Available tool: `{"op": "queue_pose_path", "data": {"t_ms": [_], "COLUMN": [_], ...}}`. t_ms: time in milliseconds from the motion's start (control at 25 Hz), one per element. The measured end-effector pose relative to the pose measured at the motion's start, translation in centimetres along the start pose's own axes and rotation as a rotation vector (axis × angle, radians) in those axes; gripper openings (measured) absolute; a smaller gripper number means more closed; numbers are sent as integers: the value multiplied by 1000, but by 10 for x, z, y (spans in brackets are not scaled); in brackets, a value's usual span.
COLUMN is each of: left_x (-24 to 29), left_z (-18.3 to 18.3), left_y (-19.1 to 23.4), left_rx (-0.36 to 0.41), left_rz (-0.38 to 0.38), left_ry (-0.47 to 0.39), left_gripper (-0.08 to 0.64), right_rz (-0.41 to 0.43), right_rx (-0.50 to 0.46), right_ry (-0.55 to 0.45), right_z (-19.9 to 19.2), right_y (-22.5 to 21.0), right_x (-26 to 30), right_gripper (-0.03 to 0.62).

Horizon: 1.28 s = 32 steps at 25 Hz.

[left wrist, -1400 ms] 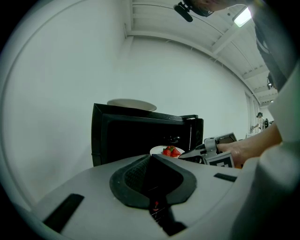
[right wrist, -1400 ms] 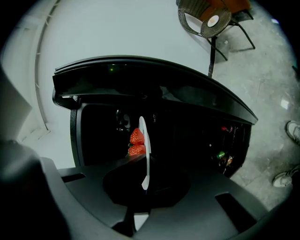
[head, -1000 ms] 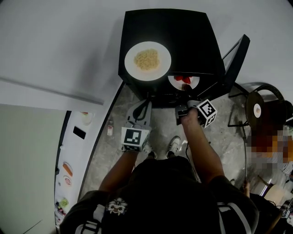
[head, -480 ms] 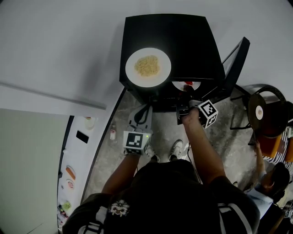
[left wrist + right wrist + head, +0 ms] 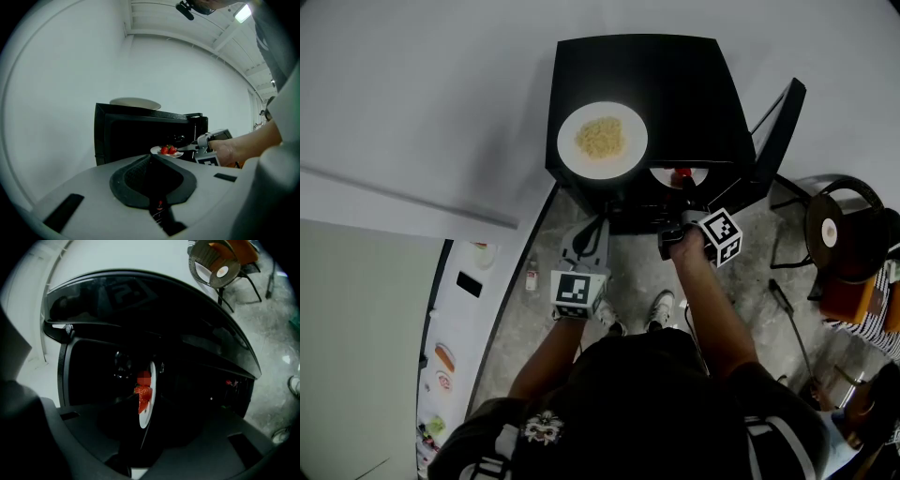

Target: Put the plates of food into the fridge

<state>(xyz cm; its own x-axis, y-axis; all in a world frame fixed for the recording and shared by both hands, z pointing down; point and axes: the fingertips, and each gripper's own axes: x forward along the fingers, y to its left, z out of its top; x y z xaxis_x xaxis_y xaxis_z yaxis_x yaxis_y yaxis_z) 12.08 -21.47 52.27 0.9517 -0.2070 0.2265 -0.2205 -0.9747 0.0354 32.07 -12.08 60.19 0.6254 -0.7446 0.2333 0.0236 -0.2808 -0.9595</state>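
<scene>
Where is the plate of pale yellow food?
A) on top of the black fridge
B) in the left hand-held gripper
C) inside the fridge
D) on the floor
A: the head view shows the plate of pale yellow food resting on top of the black fridge.

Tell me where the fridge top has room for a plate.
Bare: the fridge top right of and behind the noodle plate. Crowded: its front-left corner, and the open front below, with the strawberry plate.
</scene>
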Motion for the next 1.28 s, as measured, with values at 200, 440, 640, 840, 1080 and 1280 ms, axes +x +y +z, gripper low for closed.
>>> {"op": "queue_pose_path", "data": {"t_ms": [200, 440, 640, 840, 1080, 1280], "left_x": [-7, -9, -13, -21, -37, -45], "left_z": [8, 19, 35, 50, 65, 70], "left_y": [1, -6, -18, -26, -29, -30], "left_rx": [-11, 5, 15, 24, 32, 38], "left_rz": [4, -16, -31, -40, -35, -28], "left_ry": [-14, -36, -61, -100, -135, -152], "left_gripper": [28, 28, 28, 28, 28, 28], "right_rz": [6, 158, 287, 373, 411, 432], "right_rx": [-207, -709, -1083, -1324, -1457, -1482], "right_ry": [-16, -3, -31, -63, -78, -79], "right_z": [14, 7, -11, -29, -44, -54], "right_y": [3, 56, 102, 135, 157, 167], "right_x": [-38, -87, -116, -137, -156, -162], "right_gripper": [147, 150, 149, 123, 25, 25]}}
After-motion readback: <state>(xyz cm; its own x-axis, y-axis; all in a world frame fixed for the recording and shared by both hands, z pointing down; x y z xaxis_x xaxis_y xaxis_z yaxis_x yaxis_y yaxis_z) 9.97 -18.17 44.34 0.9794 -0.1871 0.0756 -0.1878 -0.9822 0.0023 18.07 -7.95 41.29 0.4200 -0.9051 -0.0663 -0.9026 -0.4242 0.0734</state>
